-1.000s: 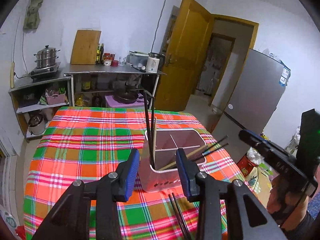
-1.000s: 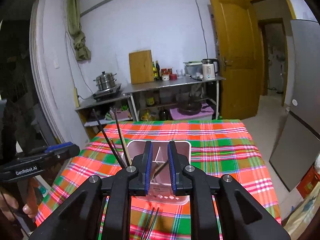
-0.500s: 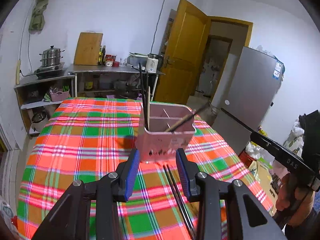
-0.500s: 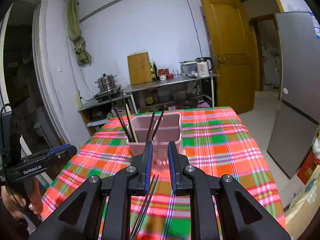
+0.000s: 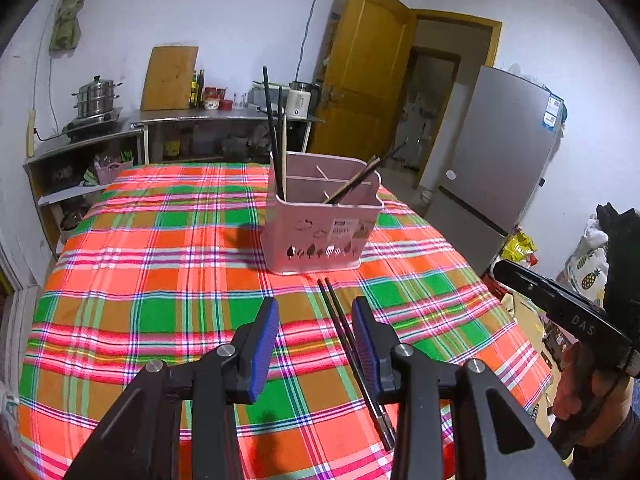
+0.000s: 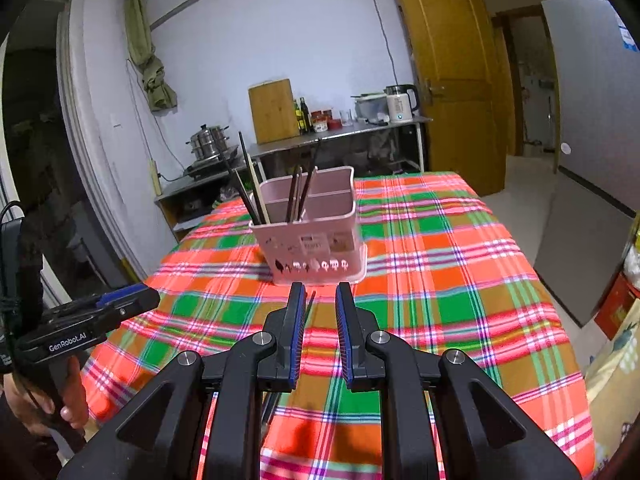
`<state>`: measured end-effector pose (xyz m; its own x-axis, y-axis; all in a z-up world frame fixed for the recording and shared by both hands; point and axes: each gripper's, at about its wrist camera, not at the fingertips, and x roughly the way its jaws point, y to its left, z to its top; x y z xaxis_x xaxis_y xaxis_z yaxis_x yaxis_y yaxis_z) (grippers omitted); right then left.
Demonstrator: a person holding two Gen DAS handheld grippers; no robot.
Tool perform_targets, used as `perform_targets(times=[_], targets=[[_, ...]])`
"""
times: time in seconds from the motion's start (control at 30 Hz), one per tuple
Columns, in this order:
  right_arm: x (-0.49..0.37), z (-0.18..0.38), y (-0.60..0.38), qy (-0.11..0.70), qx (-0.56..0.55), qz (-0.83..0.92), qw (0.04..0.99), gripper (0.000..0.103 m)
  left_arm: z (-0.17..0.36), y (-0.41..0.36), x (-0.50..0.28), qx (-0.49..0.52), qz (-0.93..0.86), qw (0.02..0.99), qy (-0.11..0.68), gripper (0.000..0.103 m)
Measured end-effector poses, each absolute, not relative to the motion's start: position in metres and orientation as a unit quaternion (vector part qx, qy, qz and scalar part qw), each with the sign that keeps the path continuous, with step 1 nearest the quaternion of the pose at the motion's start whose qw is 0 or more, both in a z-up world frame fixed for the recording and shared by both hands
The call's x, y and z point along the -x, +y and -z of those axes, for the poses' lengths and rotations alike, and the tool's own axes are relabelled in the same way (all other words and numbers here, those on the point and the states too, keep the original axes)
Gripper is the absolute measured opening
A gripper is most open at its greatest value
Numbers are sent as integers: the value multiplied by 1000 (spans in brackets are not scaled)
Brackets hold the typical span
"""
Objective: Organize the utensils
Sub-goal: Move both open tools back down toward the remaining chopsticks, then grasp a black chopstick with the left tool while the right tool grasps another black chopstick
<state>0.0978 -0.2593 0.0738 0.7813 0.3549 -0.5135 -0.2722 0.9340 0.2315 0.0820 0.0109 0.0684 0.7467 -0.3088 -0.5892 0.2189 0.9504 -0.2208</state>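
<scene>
A pink utensil holder (image 5: pixel 320 224) stands on the plaid table and holds several chopsticks; it also shows in the right wrist view (image 6: pixel 310 232). A pair of dark chopsticks (image 5: pixel 340 320) lies on the cloth in front of it, partly under my left gripper's right finger, and shows beside my right gripper's left finger (image 6: pixel 309 306). My left gripper (image 5: pixel 316 340) is open and empty above the cloth. My right gripper (image 6: pixel 320 332) is open a little and empty, just right of the chopsticks.
The plaid tablecloth (image 5: pixel 160 280) covers the table. A steel counter (image 5: pixel 208 116) with a cutting board, bottles and kettle stands behind it. A fridge (image 5: pixel 496 152) and wooden door (image 5: pixel 360 64) are to the right.
Both grippers have pulled back and lowered from over the holder to the near part of the table. The right gripper's jaws have parted a little.
</scene>
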Motion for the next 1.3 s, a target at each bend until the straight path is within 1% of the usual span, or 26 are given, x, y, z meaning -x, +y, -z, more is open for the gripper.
perform_targets(times=[0.33,0.93,1.1,1.3], targets=[[-107,-52,-255,311,-75,-171,932,16,-42,1,-97,68,147,920,358,37],[-125,-14,-262,355,-88,-161,917,16,36,-45,-166,72,147,878,449,37],[-127,-9,-268,360,-95,-156,915,16,47,-51,-172,69,139,874,460,37],[-128,-6,-271,363,-101,-153,914,16,49,-62,-172,37,126,881,455,37]])
